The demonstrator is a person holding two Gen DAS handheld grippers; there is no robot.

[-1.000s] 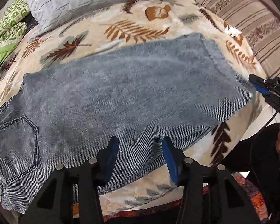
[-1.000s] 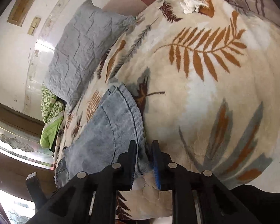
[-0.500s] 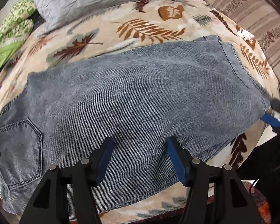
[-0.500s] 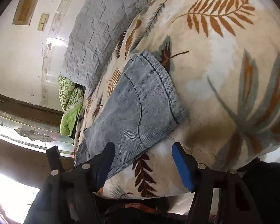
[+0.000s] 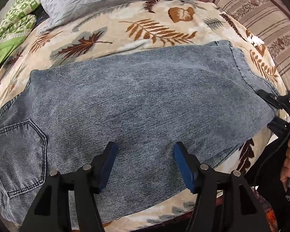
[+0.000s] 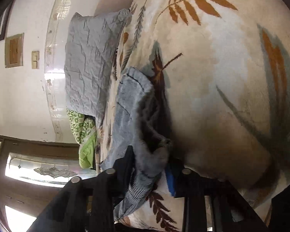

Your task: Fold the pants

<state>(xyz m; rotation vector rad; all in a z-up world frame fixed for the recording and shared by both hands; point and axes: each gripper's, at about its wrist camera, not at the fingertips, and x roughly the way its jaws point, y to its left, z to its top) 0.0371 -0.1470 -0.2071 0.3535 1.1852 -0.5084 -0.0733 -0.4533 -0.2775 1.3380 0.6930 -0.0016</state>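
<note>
grey-blue corduroy pants [image 5: 137, 104] lie flat across a bed's leaf-print blanket [image 5: 148, 29], back pocket at the left, leg hems at the right. the left tongs [image 5: 144, 162] hover wide apart above the near edge, holding nothing. the right tongs [image 6: 150, 166] are closing on the bunched hem corner between them.

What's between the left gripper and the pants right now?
Nothing visible. The left gripper hangs open directly over the pants, which lie flat on the blanket with no other item on them. The right gripper is closing on the hem end, denim between its jaws.
</note>
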